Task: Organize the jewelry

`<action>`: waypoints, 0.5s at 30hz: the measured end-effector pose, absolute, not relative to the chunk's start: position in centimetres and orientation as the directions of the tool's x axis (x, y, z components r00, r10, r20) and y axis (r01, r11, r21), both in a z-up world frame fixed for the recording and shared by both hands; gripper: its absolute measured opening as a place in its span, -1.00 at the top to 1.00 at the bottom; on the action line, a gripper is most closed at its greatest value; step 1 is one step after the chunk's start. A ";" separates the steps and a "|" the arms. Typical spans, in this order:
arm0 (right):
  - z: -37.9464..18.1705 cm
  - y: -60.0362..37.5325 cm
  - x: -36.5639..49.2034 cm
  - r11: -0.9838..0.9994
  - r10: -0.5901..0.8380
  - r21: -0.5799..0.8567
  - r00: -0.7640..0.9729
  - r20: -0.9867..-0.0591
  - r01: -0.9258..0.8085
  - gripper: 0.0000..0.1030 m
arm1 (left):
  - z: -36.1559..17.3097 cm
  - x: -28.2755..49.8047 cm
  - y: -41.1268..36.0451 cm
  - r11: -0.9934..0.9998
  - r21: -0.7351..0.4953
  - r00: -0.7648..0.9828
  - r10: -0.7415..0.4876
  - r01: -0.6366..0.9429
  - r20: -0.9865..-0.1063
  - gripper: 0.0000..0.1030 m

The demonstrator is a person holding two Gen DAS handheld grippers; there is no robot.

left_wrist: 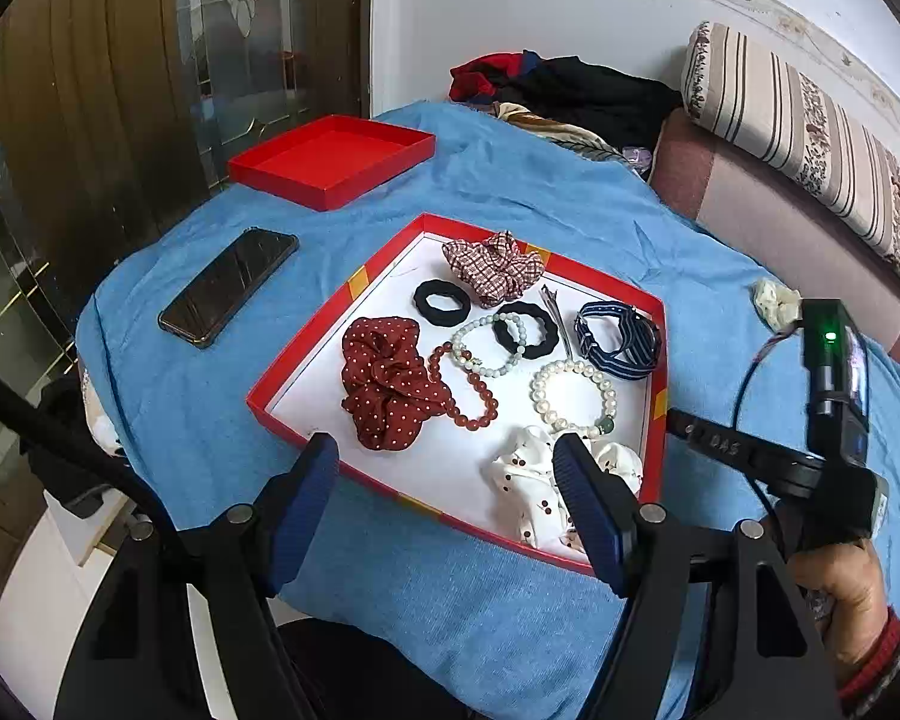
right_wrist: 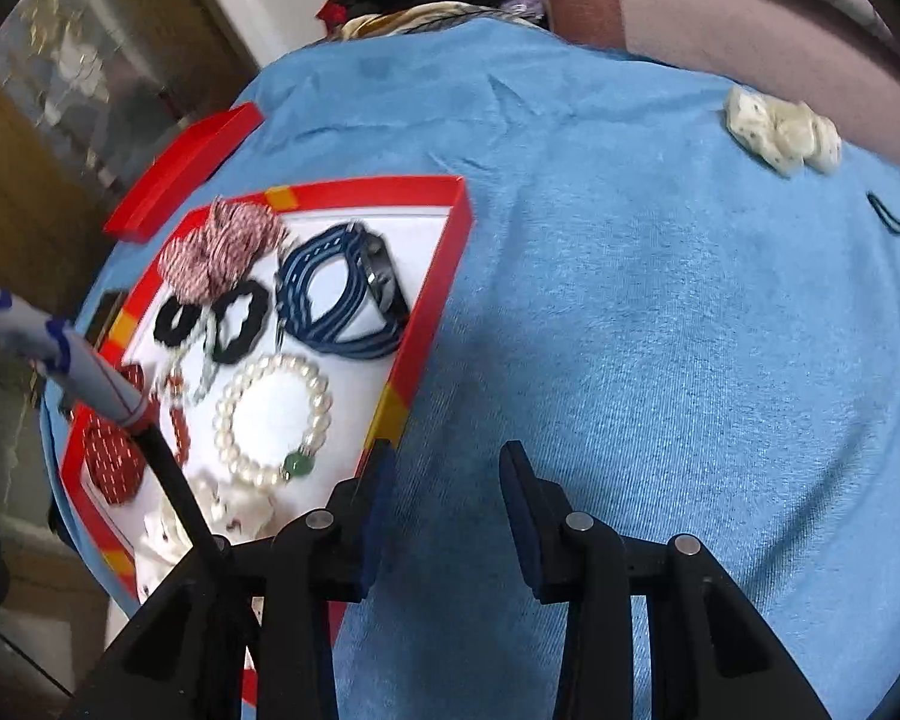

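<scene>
A red-rimmed white box (left_wrist: pixel 621 285) on the blue cloth holds scrunchies, bead bracelets, a pearl bracelet (left_wrist: pixel 573 399) and a blue striped watch (left_wrist: pixel 618 339). My left gripper (left_wrist: pixel 447 459) is open and empty above the box's near rim. Its right finger covers part of a white scrunchie (left_wrist: pixel 519 474). My right gripper (right_wrist: pixel 447 462) is open and empty over bare cloth, just right of the box (right_wrist: pixel 417 360). A cream scrunchie (right_wrist: pixel 783 129) lies alone on the cloth at the far right. It also shows in the left wrist view (left_wrist: pixel 777 300).
The red box lid (left_wrist: pixel 330 159) sits at the far left corner of the cloth. A black phone (left_wrist: pixel 228 285) lies left of the box. A clothes pile (left_wrist: pixel 570 96) and a striped cushion (left_wrist: pixel 810 138) lie behind. The table edge drops off at left.
</scene>
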State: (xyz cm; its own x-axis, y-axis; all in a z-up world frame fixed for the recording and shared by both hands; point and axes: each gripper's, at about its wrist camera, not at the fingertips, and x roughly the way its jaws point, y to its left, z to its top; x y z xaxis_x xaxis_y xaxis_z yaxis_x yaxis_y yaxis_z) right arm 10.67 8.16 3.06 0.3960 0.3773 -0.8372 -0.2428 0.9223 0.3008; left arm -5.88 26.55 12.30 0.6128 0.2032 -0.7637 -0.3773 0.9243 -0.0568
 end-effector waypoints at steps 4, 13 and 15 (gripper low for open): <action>4.1 8.1 9.9 0.912 0.407 0.332 0.434 -0.804 -0.240 0.20 | 12.1 -5.7 26.5 0.920 -0.069 0.615 0.200 -0.385 -0.763 -0.42; 2.5 11.0 10.5 0.939 0.295 0.185 0.403 -0.866 -0.290 0.17 | 12.1 -5.5 25.6 0.927 -0.054 0.625 0.206 -0.371 -0.753 -0.44; 2.7 11.0 10.2 0.951 0.248 0.134 0.424 -0.871 -0.280 0.19 | 12.2 -5.4 25.4 0.928 -0.043 0.627 0.215 -0.370 -0.749 -0.49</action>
